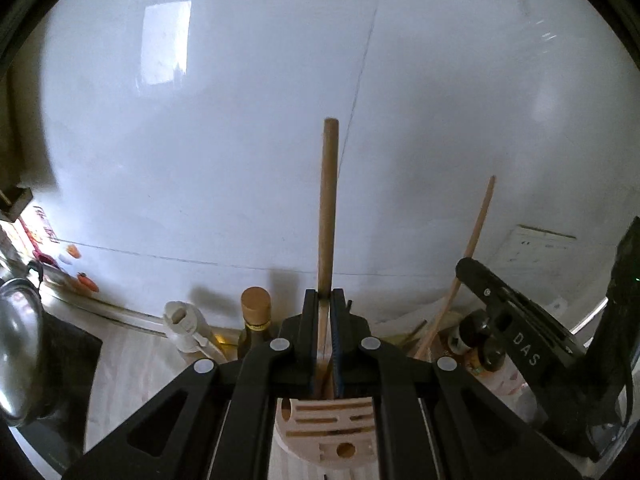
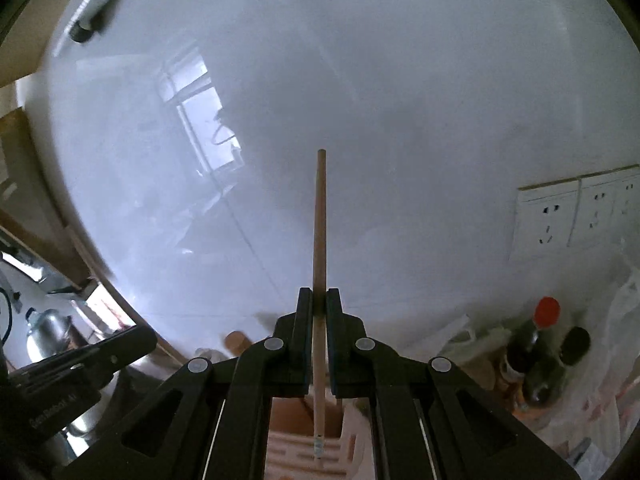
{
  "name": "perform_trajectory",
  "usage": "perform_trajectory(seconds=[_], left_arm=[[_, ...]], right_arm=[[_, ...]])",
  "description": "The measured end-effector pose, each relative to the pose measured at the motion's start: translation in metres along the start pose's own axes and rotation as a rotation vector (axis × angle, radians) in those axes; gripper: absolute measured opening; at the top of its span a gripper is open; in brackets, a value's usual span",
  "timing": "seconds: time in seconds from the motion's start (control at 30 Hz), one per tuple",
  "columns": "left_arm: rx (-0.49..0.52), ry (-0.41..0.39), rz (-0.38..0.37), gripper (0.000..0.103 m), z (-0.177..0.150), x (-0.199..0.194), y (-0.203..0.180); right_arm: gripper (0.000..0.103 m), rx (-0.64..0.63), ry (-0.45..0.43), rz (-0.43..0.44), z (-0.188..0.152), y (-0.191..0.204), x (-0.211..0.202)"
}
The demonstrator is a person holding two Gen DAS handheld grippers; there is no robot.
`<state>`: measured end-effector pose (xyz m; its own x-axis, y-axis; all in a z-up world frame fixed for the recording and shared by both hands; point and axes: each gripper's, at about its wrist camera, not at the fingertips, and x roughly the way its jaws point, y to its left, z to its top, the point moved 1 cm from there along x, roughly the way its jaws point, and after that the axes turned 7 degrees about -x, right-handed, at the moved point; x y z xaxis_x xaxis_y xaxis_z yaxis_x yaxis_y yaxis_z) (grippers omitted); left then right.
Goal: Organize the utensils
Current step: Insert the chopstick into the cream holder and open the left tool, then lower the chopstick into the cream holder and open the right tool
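Two grippers are tilted downward toward a white wall. A thick wooden handle (image 1: 329, 208) is clamped by the left gripper (image 1: 325, 300) above a slotted holder (image 1: 326, 432); a thin chopstick (image 2: 320, 240) is pinched by the right gripper (image 2: 319, 300). Wall sockets (image 2: 560, 216) are seen clearly only from the right wrist.

Pale slotted wooden utensil block (image 1: 326, 432): smooth, matt, light grain.
Thick round wooden handle (image 1: 328, 208) above block: matt, smooth.
Thin tan wooden stick (image 2: 320, 264): bare, matt wood.
Black plastic left gripper (image 1: 325, 304), black plastic right gripper (image 2: 319, 304): matt plastic.
White wall tiles (image 1: 240, 120) behind block: glossy, reflective.
Silver metal kettle (image 1: 18, 360) left of block: shiny.
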<state>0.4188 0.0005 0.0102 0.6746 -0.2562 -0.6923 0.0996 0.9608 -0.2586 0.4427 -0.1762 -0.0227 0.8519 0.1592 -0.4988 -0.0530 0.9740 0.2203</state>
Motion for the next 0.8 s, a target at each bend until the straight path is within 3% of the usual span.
perform_trajectory(seconds=[0.43, 0.8], left_arm=[[-0.001, 0.084, 0.000, 0.002, -0.013, 0.033, 0.007], [-0.030, 0.063, 0.070, 0.002, -0.016, 0.019, 0.035]], right_arm=[[0.006, -0.029, -0.047, -0.028, -0.021, 0.006, 0.038], [0.006, -0.042, -0.032, -0.016, -0.033, 0.011, 0.037]])
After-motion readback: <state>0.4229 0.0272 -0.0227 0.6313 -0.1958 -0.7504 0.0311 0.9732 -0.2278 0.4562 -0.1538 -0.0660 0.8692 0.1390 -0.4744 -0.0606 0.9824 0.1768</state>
